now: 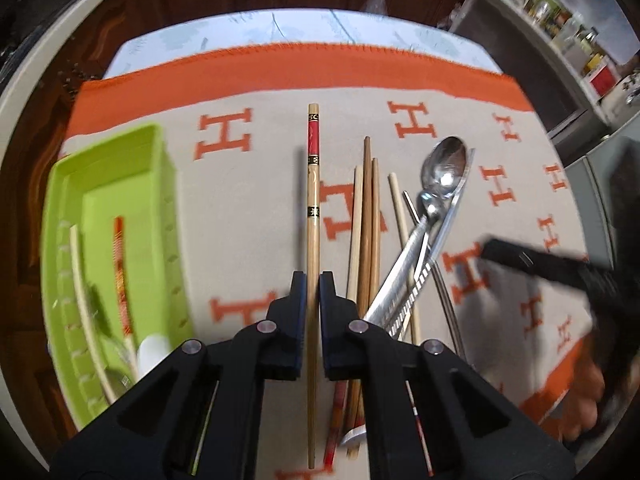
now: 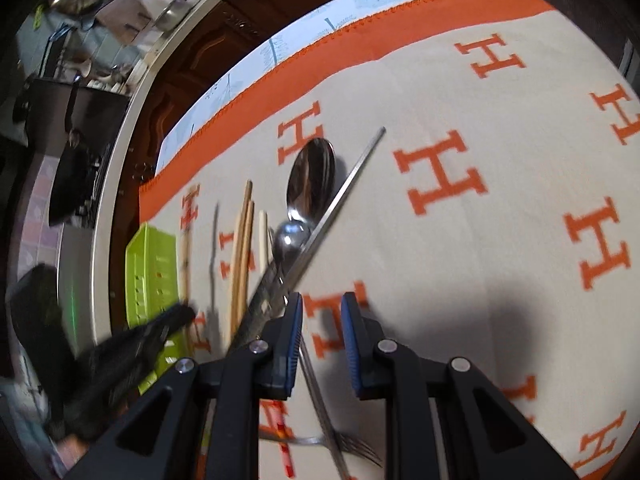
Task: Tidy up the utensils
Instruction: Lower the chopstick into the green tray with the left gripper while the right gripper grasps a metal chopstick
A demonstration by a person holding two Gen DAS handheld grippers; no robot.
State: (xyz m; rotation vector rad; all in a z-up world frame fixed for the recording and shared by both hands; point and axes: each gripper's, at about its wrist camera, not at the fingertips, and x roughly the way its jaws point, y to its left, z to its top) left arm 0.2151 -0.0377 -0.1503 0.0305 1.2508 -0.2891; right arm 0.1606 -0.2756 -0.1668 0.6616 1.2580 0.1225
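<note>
The only readable writing is the orange letter H repeated across the beige cloth [image 1: 256,184], which has a broad orange border along its far edge and covers the tabletop; a strip of pale blue-patterned tabletop [image 1: 280,28] shows beyond that border. The left claw [image 1: 313,280] is narrowed around a decorated bamboo chopstick [image 1: 313,184] with red and black bands, its pads close on either side of the stick; whether they press it cannot be told. To its left a lime-green tray [image 1: 160,184] sits at the cloth's left edge, holding a pale chopstick, a red-patterned one and some metal cutlery, blurred. To the right lie plain wooden chopsticks [image 1: 366,224] side by side, then a steel spoon [image 1: 444,168] crossed by metal chopsticks [image 2: 344,188]. The right claw [image 2: 322,308] stands moderately open and empty, beside the metal pieces. A fork [image 2: 356,446] lies under it. Right of the spoon the cloth is bare.
</note>
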